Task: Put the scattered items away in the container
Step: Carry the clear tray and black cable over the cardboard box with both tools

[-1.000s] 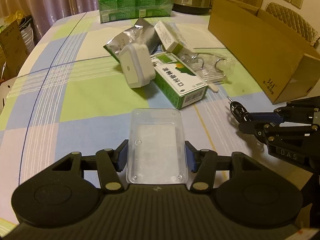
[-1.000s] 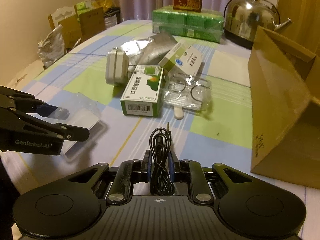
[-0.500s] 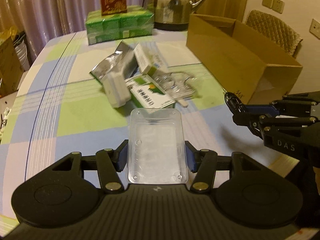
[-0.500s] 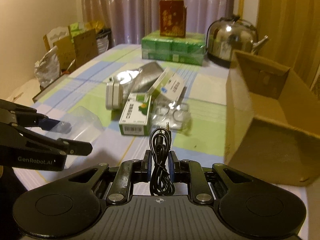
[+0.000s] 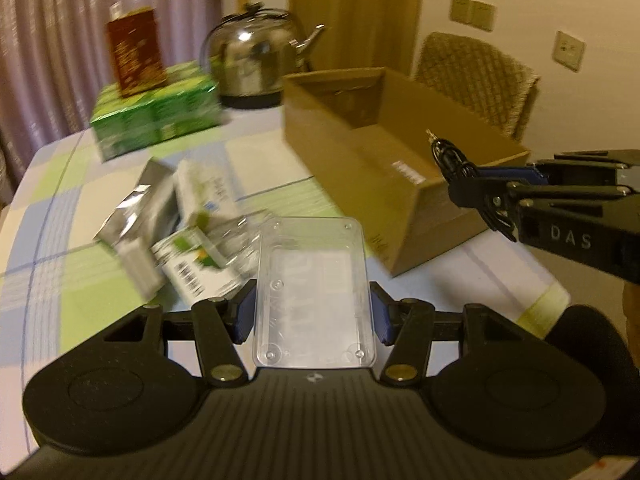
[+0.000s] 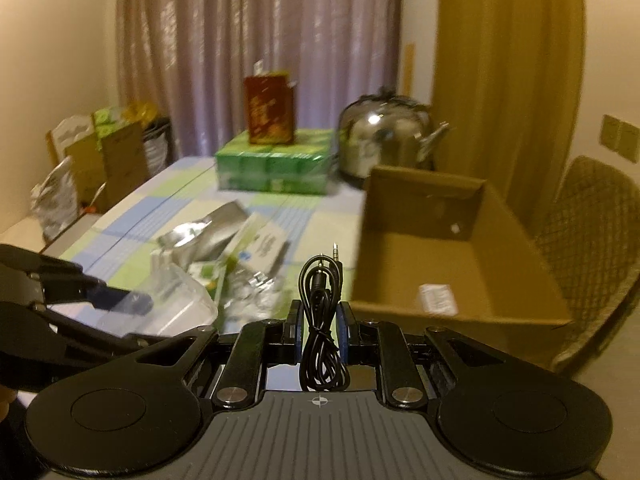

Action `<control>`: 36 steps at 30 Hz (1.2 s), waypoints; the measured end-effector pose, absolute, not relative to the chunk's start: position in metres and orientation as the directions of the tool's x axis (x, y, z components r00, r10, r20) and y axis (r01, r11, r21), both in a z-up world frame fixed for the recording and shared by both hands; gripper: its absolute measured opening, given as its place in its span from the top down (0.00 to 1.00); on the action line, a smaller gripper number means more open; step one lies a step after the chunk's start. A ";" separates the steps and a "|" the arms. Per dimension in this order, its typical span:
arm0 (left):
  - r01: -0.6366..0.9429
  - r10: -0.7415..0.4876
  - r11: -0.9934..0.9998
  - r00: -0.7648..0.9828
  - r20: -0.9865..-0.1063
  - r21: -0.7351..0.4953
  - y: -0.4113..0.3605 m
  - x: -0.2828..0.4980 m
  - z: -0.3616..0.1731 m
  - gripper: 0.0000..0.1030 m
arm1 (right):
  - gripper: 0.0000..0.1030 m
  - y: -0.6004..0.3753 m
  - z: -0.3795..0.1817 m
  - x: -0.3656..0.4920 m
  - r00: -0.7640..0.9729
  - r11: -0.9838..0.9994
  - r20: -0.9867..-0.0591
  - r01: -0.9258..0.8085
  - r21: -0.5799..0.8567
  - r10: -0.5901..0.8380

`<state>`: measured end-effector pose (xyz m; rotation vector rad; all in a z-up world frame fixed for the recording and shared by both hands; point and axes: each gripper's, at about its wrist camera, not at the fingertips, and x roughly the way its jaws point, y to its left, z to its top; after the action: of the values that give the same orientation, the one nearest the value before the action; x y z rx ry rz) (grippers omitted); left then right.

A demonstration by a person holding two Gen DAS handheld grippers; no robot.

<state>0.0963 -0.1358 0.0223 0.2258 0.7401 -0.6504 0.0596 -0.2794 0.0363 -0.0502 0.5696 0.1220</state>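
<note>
Both fingers (image 6: pixel 342 330) against coiled cable (image 6: pixel 321 320)

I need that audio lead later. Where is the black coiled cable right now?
The black coiled cable is clamped in the right tool, held up off the table at the near end of the open cardboard box; the left wrist view shows it at far right.

You are looking at two dim, yellow-tinted pictures under warm indoor light. The kettle (image 6: pixel 382 142) is throwing back a small white glare spot near its top. Motion blur is smearing the packets (image 5: pixel 188 236) toward 9 o'clock in the left wrist view and the green boxes (image 6: pixel 276 166) near 12 o'clock in the right, while the clear tray (image 5: pixel 314 292) and the black cable (image 6: pixel 322 320) are staying sharp. The fisheye lens is bending both pictures and blackening their corners.
</note>
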 end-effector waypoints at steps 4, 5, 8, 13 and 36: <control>0.660 -0.527 0.749 0.534 -0.661 -0.063 -0.163 0.104 0.036 0.50 | 0.87 -0.305 0.050 0.061 0.851 0.997 -0.521 -0.083 -0.003 0.069; 0.669 -0.540 0.740 0.530 -0.654 -0.069 -0.170 0.107 0.039 0.50 | 0.87 -0.312 0.053 0.063 0.854 0.997 -0.516 -0.072 -0.002 0.061; 0.692 -0.561 0.719 0.524 -0.640 -0.064 -0.191 0.115 0.048 0.50 | 0.87 -0.331 0.062 0.070 0.866 0.999 -0.499 -0.042 -0.008 0.033; 0.731 -0.594 0.681 0.510 -0.622 -0.052 -0.226 0.132 0.062 0.50 | 0.87 -0.361 0.075 0.090 0.878 1.000 -0.479 -0.008 -0.011 0.002; 0.797 -0.547 0.604 0.421 -0.724 0.007 -0.336 0.227 -0.005 0.50 | 0.87 -0.440 0.028 0.192 0.822 0.996 -0.570 0.052 0.074 0.000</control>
<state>0.2272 -0.3360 -0.0046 0.3792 0.7466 -0.8673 0.1922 -0.4397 0.0282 0.0870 0.6062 -0.0277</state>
